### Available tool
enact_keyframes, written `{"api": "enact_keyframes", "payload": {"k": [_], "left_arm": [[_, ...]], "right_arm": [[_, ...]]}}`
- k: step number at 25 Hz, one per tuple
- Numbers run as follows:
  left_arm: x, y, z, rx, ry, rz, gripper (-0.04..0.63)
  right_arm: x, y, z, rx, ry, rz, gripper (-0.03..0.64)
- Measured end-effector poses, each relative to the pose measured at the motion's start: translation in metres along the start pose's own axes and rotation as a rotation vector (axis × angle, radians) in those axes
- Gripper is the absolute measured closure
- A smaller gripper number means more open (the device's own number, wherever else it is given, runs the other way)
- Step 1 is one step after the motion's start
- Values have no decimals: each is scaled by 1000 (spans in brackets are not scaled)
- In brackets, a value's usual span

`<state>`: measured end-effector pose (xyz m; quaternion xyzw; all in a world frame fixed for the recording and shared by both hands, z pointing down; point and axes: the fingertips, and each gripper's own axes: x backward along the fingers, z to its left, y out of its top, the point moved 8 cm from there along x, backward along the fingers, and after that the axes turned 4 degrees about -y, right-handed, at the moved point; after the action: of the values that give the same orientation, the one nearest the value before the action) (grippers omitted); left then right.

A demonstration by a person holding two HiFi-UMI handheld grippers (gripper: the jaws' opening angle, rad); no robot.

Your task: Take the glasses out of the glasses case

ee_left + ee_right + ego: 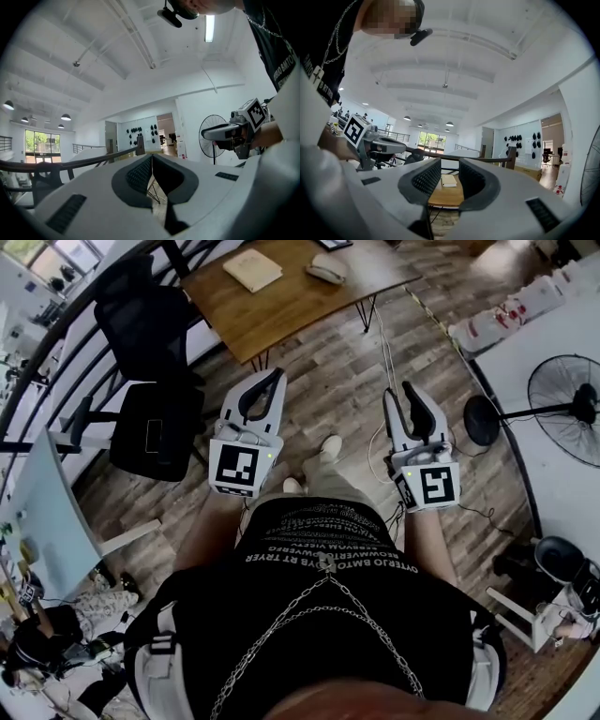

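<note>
Closest to the head camera is the person's black shirt (pixel 319 615), chain hanging across it, filling the bottom of the frame. Just above it I've got both tools held out level over the wooden floor (pixel 328 390). My left tongs (pixel 277 377) are closed, tips meeting on nothing. My right tongs (pixel 401 390) stand open and empty, and through their gap I see only the far table (pixel 281 310) and a pale book (pixel 251 269) on it. At the top centre, right of that book, lies a pale oval thing I take for the glasses case (pixel 325 270), though it's too small to be sure; the glasses themselves don't show. So I judge the approach hasn't begun. Next I need to close the distance to the table, open the left tongs, steady the case with one tool and lift its lid with the other
</note>
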<state>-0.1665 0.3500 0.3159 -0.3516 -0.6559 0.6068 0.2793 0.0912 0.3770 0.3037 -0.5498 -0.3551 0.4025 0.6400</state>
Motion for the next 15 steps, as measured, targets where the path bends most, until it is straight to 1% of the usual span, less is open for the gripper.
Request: {"api": "enact_keyframes", "payload": {"k": [5, 10, 15], "left_arm": [[-8, -1, 2, 13, 12, 21, 566], [-17, 1, 4, 16, 3, 21, 566], [-29, -1, 7, 29, -8, 36, 566]], "right_arm": [[-7, -3, -5, -2, 24, 16, 502], [-17, -7, -14, -7, 19, 32, 502], [-35, -9, -25, -12, 38, 15, 501]]}}
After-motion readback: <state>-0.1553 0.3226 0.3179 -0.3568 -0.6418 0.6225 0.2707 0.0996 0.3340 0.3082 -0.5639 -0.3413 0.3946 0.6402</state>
